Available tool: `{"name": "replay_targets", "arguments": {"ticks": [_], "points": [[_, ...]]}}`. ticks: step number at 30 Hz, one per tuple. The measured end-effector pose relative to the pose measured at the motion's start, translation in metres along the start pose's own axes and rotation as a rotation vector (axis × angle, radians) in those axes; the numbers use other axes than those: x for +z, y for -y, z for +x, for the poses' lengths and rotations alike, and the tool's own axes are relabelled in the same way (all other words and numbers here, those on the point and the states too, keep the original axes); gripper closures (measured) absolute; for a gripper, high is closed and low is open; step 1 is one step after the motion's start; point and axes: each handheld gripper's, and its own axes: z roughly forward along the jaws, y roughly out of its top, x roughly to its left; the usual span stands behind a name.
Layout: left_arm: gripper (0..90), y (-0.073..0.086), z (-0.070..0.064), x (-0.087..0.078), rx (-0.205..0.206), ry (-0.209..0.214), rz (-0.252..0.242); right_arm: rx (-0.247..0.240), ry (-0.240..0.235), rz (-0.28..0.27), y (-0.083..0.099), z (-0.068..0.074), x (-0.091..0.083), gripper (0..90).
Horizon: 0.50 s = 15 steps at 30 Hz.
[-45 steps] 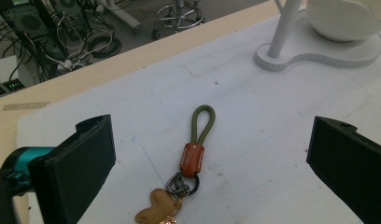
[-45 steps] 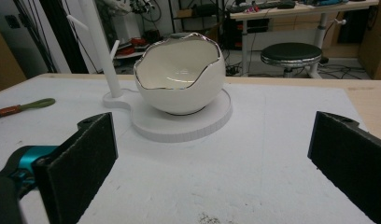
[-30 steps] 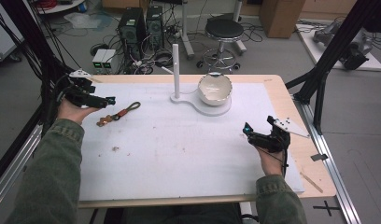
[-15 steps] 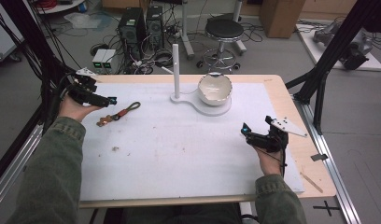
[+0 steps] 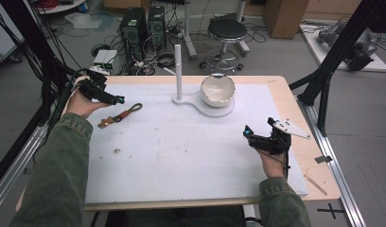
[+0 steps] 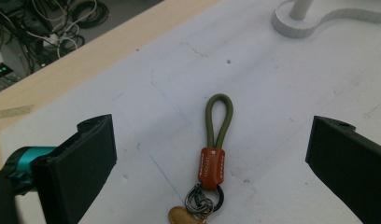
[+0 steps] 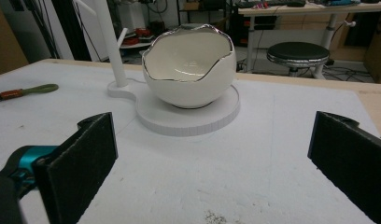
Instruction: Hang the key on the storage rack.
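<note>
The left claw (image 5: 119,100) hung over the far left part of the tabletop (image 5: 191,151), its jaws spread wide and gripping nothing. The keychain (image 6: 212,163) lay flat on the white surface just beside it — in the left gripper view it sat between the two jaws but below them, untouched. Its green cord loop pointed away from the claw toward the white stand (image 5: 179,75), the orange leather band came next, and the metal rings and a tan tag lay nearest the camera.

The right claw (image 5: 248,133) rested low near the right edge, well apart from the keychain, its jaws likewise wide apart and empty. It faced the egg-shaped white bowl (image 7: 188,70), which sat on the round base of the stand.
</note>
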Motion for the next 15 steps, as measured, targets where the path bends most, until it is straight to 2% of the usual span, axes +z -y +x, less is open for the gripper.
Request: {"name": "replay_targets", "arguments": {"ticks": [2,5,11,15], "points": [[2.3,0.001,-0.002,0.007,0.009,0.005,0.017,-0.003,0.001,-0.001,0.0,0.0,0.0,0.4],[2.3,0.001,-0.004,0.018,-0.006,0.039,0.035,0.003,0.004,-0.005,0.0,0.001,-0.001,0.4],[4.9,0.006,-0.003,0.033,0.006,0.053,0.086,-0.006,0.0,0.004,0.0,0.001,0.0,0.4],[4.9,0.01,0.0,0.041,-0.006,0.059,0.125,-0.007,-0.002,0.005,0.0,0.002,0.0,0.4]]}}
